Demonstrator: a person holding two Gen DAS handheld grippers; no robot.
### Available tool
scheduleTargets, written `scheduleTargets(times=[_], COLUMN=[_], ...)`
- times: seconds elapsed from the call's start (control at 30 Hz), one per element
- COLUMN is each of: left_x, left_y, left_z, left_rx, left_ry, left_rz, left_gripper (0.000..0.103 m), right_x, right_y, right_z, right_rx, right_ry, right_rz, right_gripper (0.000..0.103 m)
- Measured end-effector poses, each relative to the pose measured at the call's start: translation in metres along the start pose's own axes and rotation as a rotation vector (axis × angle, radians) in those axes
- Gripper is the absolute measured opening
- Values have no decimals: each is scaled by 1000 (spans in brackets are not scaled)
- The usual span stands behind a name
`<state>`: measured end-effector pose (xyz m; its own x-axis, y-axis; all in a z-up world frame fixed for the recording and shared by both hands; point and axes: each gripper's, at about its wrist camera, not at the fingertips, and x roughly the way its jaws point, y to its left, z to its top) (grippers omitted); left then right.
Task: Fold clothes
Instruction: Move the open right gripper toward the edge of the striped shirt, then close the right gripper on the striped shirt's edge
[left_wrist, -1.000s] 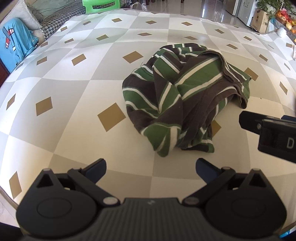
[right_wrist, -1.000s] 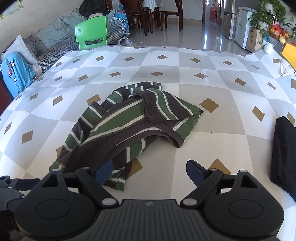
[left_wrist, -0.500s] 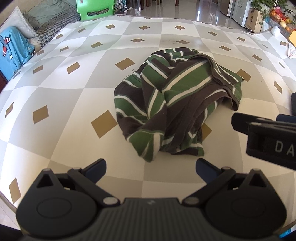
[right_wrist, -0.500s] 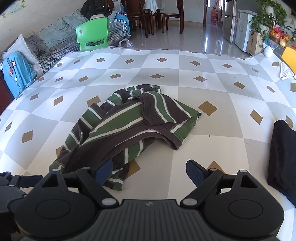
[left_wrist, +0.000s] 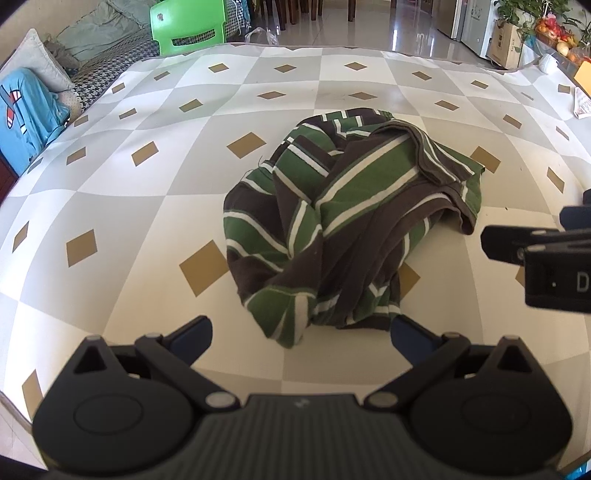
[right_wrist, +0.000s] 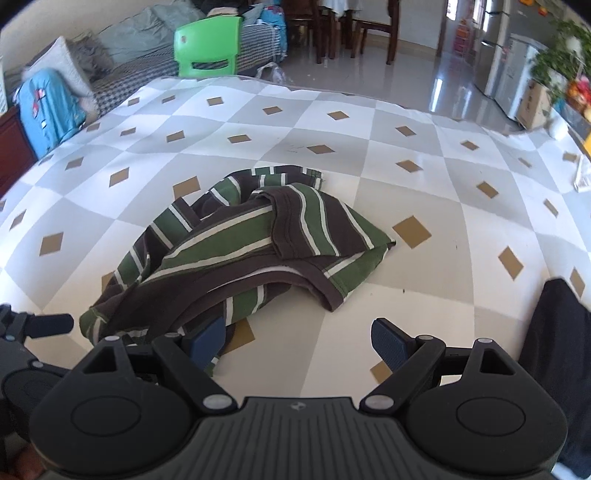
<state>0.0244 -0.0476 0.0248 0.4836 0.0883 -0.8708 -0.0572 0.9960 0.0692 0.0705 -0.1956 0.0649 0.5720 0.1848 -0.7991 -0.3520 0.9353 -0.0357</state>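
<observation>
Shirt (left_wrist: 347, 221) nearer L gripper (left_wrist: 301, 334) than before; both jaws open, empty.

Crumpled green-and-brown striped shirt (right_wrist: 255, 254) on checkered tablecloth (right_wrist: 424, 206), right hand-held gripper (right_wrist: 299, 341) spread wide, empty

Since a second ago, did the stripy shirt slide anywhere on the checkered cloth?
No. In the left wrist view the striped shirt keeps the same tan diamonds beside it and partly under its near edge; only the camera shifted.
</observation>
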Motion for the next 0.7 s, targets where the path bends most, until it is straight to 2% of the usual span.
scheduleTargets(times=[0.13,0.33,0.6,0.7], left_x=[8,26,50,53], left_y=[0,6,15,17], left_z=[3,9,16,17], left_rx=[-4,-33,-81,-96], left_ry=[10,37,69,73], left_rz=[13,35,53,65], left_gripper=[103,103,103,103], right_x=[15,42,62,76], right_y=[-6,-16,-37,-36], right_z=[4,15,45,52], right_rx=[-37,-37,84,112], right_ry=[-6,35,-39,-29], right_rz=[10,41,76,93], right_gripper=[86,82,80,77])
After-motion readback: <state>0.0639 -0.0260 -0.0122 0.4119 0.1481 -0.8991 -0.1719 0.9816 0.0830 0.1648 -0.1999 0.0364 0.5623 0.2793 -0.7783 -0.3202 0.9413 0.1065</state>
